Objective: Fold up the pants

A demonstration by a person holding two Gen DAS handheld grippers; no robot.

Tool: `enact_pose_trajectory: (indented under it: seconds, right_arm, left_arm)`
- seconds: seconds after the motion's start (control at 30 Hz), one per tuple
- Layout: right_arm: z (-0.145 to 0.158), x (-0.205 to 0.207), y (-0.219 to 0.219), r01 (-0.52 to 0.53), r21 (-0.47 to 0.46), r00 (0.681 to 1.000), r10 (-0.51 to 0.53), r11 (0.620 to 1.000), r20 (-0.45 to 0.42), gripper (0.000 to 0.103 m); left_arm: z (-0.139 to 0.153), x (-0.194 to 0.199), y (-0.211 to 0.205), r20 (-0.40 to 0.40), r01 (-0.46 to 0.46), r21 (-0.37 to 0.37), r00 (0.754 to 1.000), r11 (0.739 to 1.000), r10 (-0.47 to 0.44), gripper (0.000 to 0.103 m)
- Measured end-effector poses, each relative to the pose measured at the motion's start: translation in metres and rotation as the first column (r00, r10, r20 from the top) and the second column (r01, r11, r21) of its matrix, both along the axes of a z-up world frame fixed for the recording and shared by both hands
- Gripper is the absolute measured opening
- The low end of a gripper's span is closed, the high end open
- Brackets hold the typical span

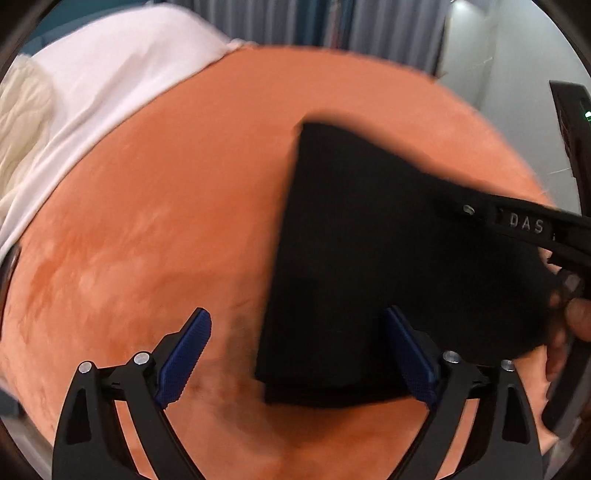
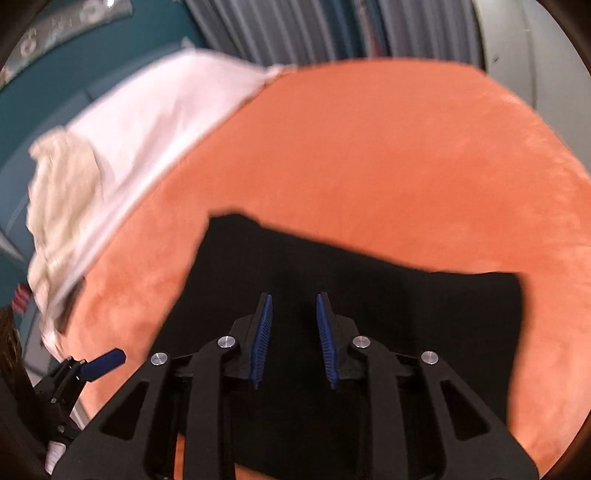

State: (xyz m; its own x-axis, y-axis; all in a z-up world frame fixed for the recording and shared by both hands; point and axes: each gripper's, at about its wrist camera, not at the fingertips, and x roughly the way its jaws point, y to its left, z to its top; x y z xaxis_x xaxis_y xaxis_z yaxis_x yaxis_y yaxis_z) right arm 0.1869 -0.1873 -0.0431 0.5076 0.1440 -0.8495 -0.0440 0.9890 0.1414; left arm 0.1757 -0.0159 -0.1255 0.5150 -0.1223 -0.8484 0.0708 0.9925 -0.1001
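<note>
Black pants [image 1: 369, 258], folded into a compact rectangle, lie flat on an orange blanket [image 1: 166, 203]. My left gripper [image 1: 295, 314] is wide open over the near left corner of the pants: its right pad is above the cloth, its left pad above the blanket, and nothing is held. In the right wrist view my right gripper [image 2: 294, 295] hovers over the middle of the pants [image 2: 424, 314]. Its blue pads stand a narrow gap apart and no cloth is pinched between them. Part of the right gripper's body and a hand [image 1: 580, 317] show at the right edge of the left wrist view.
The orange blanket [image 2: 369, 147] covers a bed. A white sheet [image 2: 159, 110] and a cream knitted throw [image 2: 62, 192] lie along its far left side. Grey curtains [image 2: 295, 29] hang behind, with a teal wall [image 2: 55, 96] at the left.
</note>
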Motion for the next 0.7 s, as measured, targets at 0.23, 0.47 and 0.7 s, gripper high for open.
enact_pose_trajectory:
  seconds: [0.23,0.47,0.7]
  right_arm:
    - [0.035,0.002,0.031,-0.074,0.069,0.992,0.067,0.995,0.103,0.026]
    - [-0.031,0.078,0.108,-0.156,-0.043,0.987,0.154,0.987,-0.034,0.032]
    - [0.038,0.014,0.058,-0.071,0.074,0.983,0.057,0.995,0.176,0.03]
  left_arm:
    - [0.017,-0.012,0.025,0.072,-0.017,-0.032,0.997,0.999,0.019,0.095]
    - [0.046,-0.028,0.047,0.182,-0.103,0.087,0.98,0.991,0.086,0.094]
    - [0.055,-0.032,0.07,0.207,-0.134,0.105,0.972,0.985,0.11,0.094]
